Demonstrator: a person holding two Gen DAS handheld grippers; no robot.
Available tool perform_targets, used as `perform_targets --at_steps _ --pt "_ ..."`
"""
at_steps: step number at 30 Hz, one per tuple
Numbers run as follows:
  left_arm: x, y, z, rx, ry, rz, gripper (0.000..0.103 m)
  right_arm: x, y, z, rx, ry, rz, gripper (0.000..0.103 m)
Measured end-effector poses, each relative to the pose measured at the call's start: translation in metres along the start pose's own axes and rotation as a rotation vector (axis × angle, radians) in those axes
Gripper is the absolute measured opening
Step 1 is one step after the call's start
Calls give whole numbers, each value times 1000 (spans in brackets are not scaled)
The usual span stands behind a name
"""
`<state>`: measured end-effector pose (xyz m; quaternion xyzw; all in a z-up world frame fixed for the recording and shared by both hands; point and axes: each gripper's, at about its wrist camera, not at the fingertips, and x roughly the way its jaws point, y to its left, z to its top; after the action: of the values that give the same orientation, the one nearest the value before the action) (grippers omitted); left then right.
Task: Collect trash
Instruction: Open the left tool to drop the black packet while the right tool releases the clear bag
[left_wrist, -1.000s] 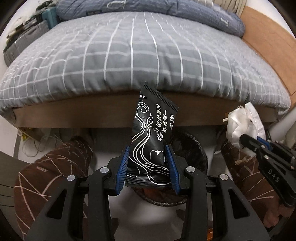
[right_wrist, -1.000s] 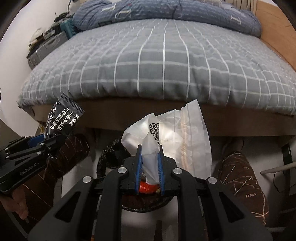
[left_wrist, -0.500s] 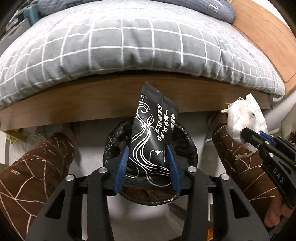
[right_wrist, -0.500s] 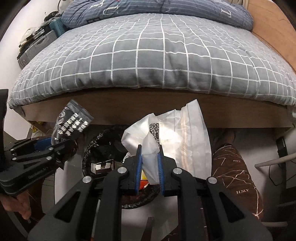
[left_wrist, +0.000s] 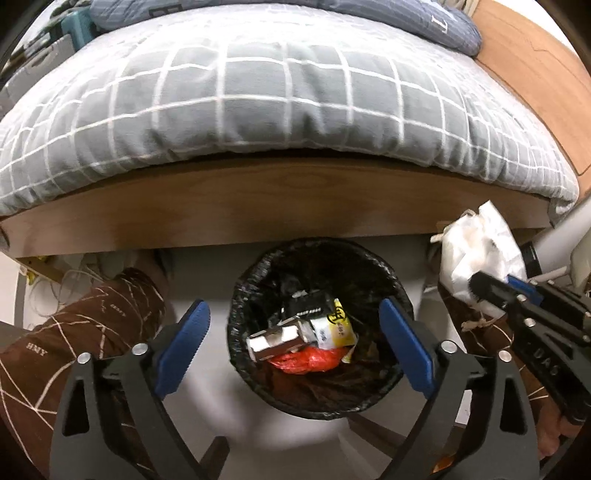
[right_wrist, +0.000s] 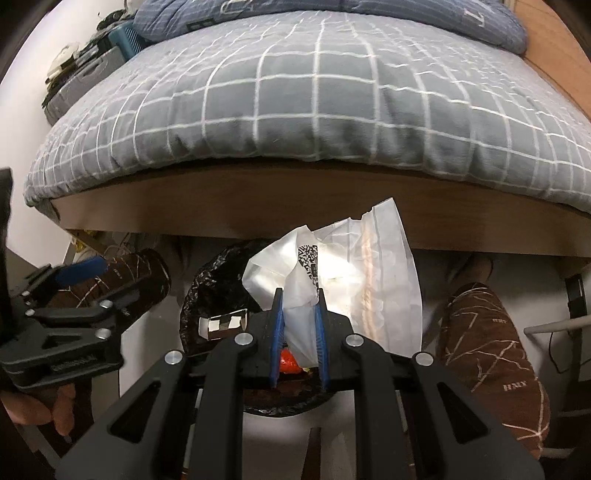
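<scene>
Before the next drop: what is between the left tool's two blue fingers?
Nothing held; the left wrist view shows only the lined trash bin below the just-opened left tool.

The duvet (left_wrist: 280, 99) is grey with a white grid of lines, the pillow (right_wrist: 332, 14) behind it blue-grey, and the bed frame (left_wrist: 280, 199) below it warm brown wood grain. The left tongs (left_wrist: 293, 343) and right tongs (right_wrist: 298, 328) are black with blue pads (left_wrist: 184, 343), the trash bin (left_wrist: 258, 269) carries a glossy black liner, and inside it lie a red wrapper (left_wrist: 306, 363), a yellow-and-white packet (left_wrist: 338, 325) and a black pouch (left_wrist: 308, 304). The crumpled bag (right_wrist: 354, 273) is translucent white with a black-and-white code patch, and the trousers (right_wrist: 487, 350) are dark brown, crossed by thin pale lines.
</scene>
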<state>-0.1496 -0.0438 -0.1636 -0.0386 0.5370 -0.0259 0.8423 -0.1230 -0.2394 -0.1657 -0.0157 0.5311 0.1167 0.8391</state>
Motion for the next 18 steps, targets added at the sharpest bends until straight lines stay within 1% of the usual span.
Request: perform_targets --at_steps 5,10,11,15,16,18 --pt "-6 23 -1 -22 -13 25 97 14 21 6 -8 24 21 15" --pt "-9 43 -2 -50 -9 52 97 22 47 11 -54 41 52 17" --pt "-9 46 -2 -56 -10 55 97 24 53 11 -69 42 64 20" --pt "-8 51 -2 -64 -6 59 97 26 61 11 -91 46 74 28" --pt "-7 50 -2 -63 -6 58 97 26 61 11 -91 47 73 33" --pt "-6 48 -2 -57 -2 54 97 26 59 10 -87 45 68 39"
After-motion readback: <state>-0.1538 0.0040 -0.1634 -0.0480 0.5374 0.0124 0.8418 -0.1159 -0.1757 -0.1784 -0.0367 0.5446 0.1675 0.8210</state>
